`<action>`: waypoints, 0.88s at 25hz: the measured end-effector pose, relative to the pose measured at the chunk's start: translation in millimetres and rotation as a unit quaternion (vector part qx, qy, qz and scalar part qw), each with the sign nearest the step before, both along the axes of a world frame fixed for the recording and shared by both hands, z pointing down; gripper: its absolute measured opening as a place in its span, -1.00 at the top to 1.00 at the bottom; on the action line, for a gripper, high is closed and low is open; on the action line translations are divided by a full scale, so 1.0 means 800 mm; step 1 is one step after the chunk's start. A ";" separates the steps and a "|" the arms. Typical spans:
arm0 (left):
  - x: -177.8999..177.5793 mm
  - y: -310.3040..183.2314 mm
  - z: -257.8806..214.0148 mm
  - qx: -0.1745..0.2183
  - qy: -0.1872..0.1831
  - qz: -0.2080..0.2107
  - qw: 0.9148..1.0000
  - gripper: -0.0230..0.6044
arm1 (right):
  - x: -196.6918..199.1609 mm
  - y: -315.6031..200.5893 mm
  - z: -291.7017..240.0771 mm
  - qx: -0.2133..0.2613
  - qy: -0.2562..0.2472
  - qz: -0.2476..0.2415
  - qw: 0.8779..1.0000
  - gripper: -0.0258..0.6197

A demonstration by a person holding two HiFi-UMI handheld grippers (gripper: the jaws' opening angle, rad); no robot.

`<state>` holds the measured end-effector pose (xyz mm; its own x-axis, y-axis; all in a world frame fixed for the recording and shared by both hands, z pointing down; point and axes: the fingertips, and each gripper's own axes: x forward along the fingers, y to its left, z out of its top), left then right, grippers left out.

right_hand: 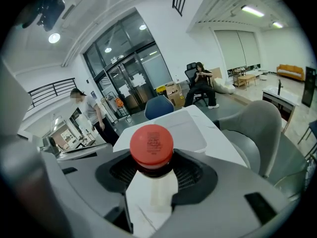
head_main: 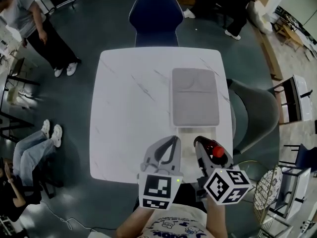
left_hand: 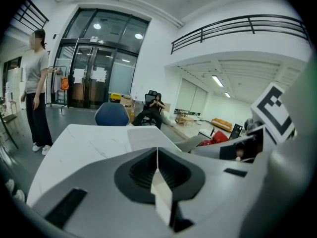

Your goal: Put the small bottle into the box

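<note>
The left gripper is held over the near edge of the table. In the left gripper view its jaws are pressed together along a single seam, with nothing between them. The right gripper is just beside it on the right, also at the near edge. Its jaws are clamped on the small bottle, and the red cap stands clear above the jaw pads in the right gripper view. In the head view the bottle is visible by its red cap. It is held off the table surface, just short of the near end of the box. The box rests on the right half of the white, marble-veined table and shows a grey top face with a white strip along its near end. The views do not show whether the box is open. A grey chair stands against the right side of the table. A blue chair stands at the far side. A person stands on the floor at far left, well apart from the table.
</note>
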<state>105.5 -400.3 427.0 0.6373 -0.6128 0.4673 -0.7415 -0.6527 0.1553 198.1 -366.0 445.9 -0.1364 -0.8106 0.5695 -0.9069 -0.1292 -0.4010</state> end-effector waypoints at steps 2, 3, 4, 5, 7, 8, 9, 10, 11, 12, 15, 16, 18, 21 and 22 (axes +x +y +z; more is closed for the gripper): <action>0.005 -0.003 0.005 -0.007 -0.003 -0.001 1.000 0.86 | 0.003 -0.001 0.008 -0.010 -0.004 0.000 1.000 0.22; 0.007 -0.003 0.008 -0.010 -0.004 -0.002 1.000 0.86 | 0.005 -0.001 0.012 -0.016 -0.005 -0.001 1.000 0.22; 0.009 -0.004 0.010 -0.014 -0.005 -0.003 1.000 0.86 | 0.007 -0.002 0.017 -0.022 -0.006 -0.003 1.000 0.22; 0.012 -0.004 0.013 -0.018 -0.006 -0.004 1.000 0.86 | 0.009 -0.003 0.021 -0.027 -0.007 -0.005 1.000 0.22; 0.016 -0.005 0.021 -0.026 -0.008 -0.004 1.000 0.86 | 0.011 -0.006 0.030 -0.037 -0.009 -0.008 0.999 0.22; 0.017 -0.005 0.026 -0.031 -0.008 -0.005 0.999 0.86 | 0.012 -0.007 0.035 -0.041 -0.009 -0.009 0.999 0.22; 0.019 -0.006 0.031 -0.036 -0.009 -0.005 0.999 0.86 | 0.013 -0.008 0.039 -0.046 -0.008 -0.011 0.999 0.22; 0.020 -0.006 0.035 -0.040 -0.010 -0.006 0.999 0.86 | 0.014 -0.009 0.043 -0.050 -0.007 -0.013 0.999 0.22; 0.020 -0.006 0.040 -0.044 -0.011 -0.007 0.999 0.86 | 0.015 -0.009 0.048 -0.055 -0.007 -0.015 0.998 0.22; 0.021 -0.007 0.044 -0.049 -0.012 -0.008 0.999 0.86 | 0.016 -0.010 0.053 -0.060 -0.006 -0.016 0.998 0.22; 0.024 -0.009 0.058 -0.060 -0.015 -0.010 0.998 0.86 | 0.019 -0.011 0.069 -0.075 -0.006 -0.020 0.997 0.22; 0.025 -0.010 0.062 -0.063 -0.017 -0.011 0.998 0.86 | 0.020 -0.010 0.073 -0.079 -0.007 -0.020 0.997 0.22; 0.026 -0.009 0.068 -0.069 -0.019 -0.011 0.997 0.86 | 0.021 -0.009 0.082 -0.086 -0.009 -0.020 0.996 0.22; 0.025 -0.007 0.080 -0.080 -0.023 -0.015 0.996 0.86 | 0.023 -0.007 0.094 -0.097 -0.011 -0.021 0.995 0.22; 0.025 -0.006 0.084 -0.084 -0.025 -0.016 0.996 0.86 | 0.023 -0.006 0.099 -0.100 -0.010 -0.022 0.995 0.22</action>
<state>125.4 -405.4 494.6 0.5919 -0.5430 0.5956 -0.7711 -0.5967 0.2222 216.5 -370.9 524.8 -0.1821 -0.6738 0.7161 -0.9052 -0.1696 -0.3898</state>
